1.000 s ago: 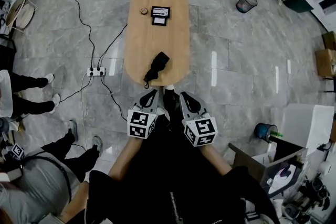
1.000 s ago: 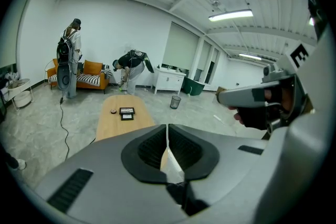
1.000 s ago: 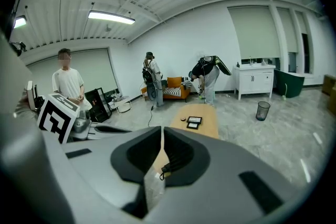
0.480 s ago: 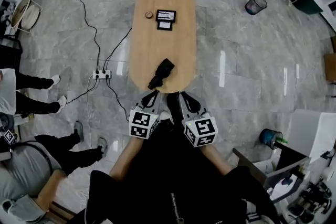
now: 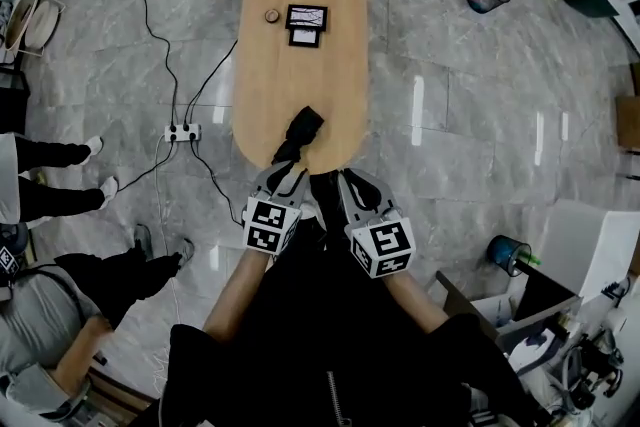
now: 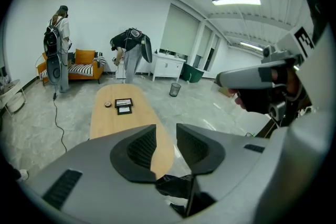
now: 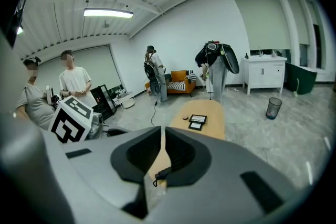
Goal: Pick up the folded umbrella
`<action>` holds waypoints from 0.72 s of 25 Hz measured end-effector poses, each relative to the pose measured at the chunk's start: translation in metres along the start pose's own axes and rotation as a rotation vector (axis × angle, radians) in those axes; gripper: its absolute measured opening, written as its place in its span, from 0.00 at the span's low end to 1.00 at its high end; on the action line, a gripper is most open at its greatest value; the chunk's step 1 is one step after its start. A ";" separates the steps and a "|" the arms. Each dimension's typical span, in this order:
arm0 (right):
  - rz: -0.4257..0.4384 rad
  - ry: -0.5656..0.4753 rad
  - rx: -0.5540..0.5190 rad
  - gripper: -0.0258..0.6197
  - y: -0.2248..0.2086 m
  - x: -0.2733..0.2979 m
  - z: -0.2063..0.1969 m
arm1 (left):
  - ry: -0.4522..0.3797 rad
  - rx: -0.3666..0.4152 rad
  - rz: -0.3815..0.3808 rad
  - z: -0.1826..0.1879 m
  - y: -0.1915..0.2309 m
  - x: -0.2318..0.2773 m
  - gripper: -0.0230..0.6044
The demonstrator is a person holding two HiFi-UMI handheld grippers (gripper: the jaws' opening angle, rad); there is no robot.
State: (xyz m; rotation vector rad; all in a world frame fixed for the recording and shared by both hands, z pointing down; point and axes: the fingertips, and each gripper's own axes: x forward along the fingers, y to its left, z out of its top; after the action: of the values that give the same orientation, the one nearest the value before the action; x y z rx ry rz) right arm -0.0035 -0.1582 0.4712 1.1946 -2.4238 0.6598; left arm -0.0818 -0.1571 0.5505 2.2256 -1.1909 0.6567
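Since the earlier frames both pairs of tongs have pushed forward to the near end of the table (image 5: 300, 65), which stretches away ahead of them. The folded umbrella (image 5: 300, 133) lies on it just ahead of the left tongs (image 5: 285, 178), and ahead and to the left of the right tongs (image 5: 336, 181). The left tongs are opening, partly apart with nothing between them yet. The right tongs are all but closed and empty. This looks like the approach; next, the left tongs likely need to widen and settle around the umbrella.
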 end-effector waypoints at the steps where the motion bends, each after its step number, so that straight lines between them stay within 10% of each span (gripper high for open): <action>1: 0.002 0.004 -0.002 0.08 -0.001 0.003 0.001 | 0.010 -0.003 -0.001 -0.001 0.002 0.004 0.23; 18: -0.001 0.078 -0.013 0.08 -0.023 0.055 -0.001 | 0.150 0.005 0.033 -0.043 0.062 0.080 0.36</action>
State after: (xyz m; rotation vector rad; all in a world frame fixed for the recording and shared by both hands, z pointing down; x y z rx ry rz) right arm -0.0164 -0.2057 0.5055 1.1434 -2.3595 0.6765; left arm -0.1024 -0.2069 0.6465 2.1236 -1.1539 0.8254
